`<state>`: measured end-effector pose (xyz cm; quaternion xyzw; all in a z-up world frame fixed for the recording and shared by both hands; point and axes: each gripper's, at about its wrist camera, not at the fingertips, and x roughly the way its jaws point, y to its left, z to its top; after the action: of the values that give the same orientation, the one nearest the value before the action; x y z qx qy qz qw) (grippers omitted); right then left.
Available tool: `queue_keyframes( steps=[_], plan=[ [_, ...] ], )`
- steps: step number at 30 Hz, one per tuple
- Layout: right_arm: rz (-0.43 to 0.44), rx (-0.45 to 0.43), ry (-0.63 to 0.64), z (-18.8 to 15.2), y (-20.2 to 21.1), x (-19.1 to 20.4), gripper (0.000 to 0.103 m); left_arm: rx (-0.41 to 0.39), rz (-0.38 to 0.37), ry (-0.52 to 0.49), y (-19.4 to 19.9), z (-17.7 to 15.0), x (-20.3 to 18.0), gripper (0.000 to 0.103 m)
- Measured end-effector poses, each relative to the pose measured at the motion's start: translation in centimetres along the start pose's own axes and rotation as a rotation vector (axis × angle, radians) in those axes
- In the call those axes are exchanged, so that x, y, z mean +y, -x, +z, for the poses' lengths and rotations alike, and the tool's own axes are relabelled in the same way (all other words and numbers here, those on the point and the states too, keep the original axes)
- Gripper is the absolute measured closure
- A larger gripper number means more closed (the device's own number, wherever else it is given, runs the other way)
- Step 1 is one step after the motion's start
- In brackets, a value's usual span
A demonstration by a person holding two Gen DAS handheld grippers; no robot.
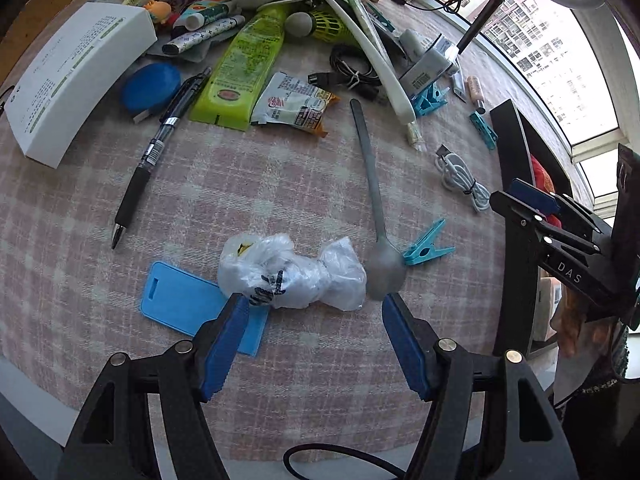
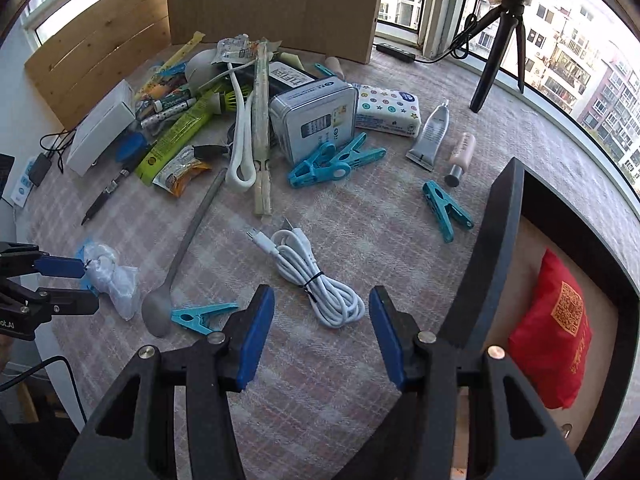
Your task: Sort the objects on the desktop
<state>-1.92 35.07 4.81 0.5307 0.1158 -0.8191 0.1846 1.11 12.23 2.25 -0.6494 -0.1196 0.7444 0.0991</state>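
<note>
The crumpled clear plastic bag (image 1: 292, 276) is framed just ahead of the wide-open, empty left gripper (image 1: 314, 304), long axis crossways.

The blue card (image 1: 188, 300) lies partly under the crumpled plastic bag (image 1: 296, 276) and behind a finger of the left gripper (image 1: 314, 308). Print on the white box (image 1: 76, 76) and the snack packet (image 1: 296, 104) is too small to read. The red pouch (image 2: 556, 340) is partly hidden by the black tray wall (image 2: 492, 240). The cardboard sheet (image 2: 276, 0) is cut off by the top edge in the right wrist view
</note>
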Motion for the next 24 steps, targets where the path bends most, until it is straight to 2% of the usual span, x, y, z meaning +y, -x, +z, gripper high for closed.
queue_keyframes(
  steps=[7, 10, 11, 13, 17, 19, 21, 22, 23, 24],
  plan=[
    [0.011, 0.035, -0.007, 0.7, -2.0, 0.2, 0.054, 0.014, 0.058, -0.021, -2.1, 2.3, -0.7, 0.037],
    [0.010, 0.045, -0.005, 0.9, -2.6, 0.6, 0.054, 0.001, 0.110, -0.062, -2.6, 3.3, -1.4, 0.042],
    [0.006, 0.049, -0.005, 0.9, -2.8, 0.7, 0.054, 0.003, 0.121, -0.073, -2.8, 3.4, -1.6, 0.046],
    [-0.013, 0.048, -0.001, 0.9, -3.1, 0.8, 0.054, 0.008, 0.130, -0.096, -3.0, 3.3, -2.1, 0.050],
    [-0.015, 0.058, -0.018, 0.8, -3.6, 0.5, 0.055, 0.005, 0.147, -0.135, -3.0, 2.4, -2.6, 0.050],
    [-0.017, 0.046, -0.021, 0.5, -3.6, 0.4, 0.067, 0.003, 0.146, -0.144, -2.9, 1.9, -2.5, 0.050],
    [-0.026, 0.038, -0.016, 0.3, -3.4, 0.5, 0.075, -0.011, 0.152, -0.160, -2.8, 1.5, -2.5, 0.054],
    [-0.017, 0.034, -0.027, 0.2, -3.3, 0.4, 0.080, -0.018, 0.162, -0.166, -2.7, 1.4, -2.5, 0.060],
    [-0.010, 0.034, -0.044, 0.2, -3.2, 0.3, 0.080, -0.024, 0.171, -0.167, -2.7, 1.4, -2.4, 0.067],
    [-0.004, 0.033, -0.060, 0.2, -3.2, 0.2, 0.081, -0.030, 0.170, -0.162, -2.6, 1.4, -2.3, 0.067]
  ],
)
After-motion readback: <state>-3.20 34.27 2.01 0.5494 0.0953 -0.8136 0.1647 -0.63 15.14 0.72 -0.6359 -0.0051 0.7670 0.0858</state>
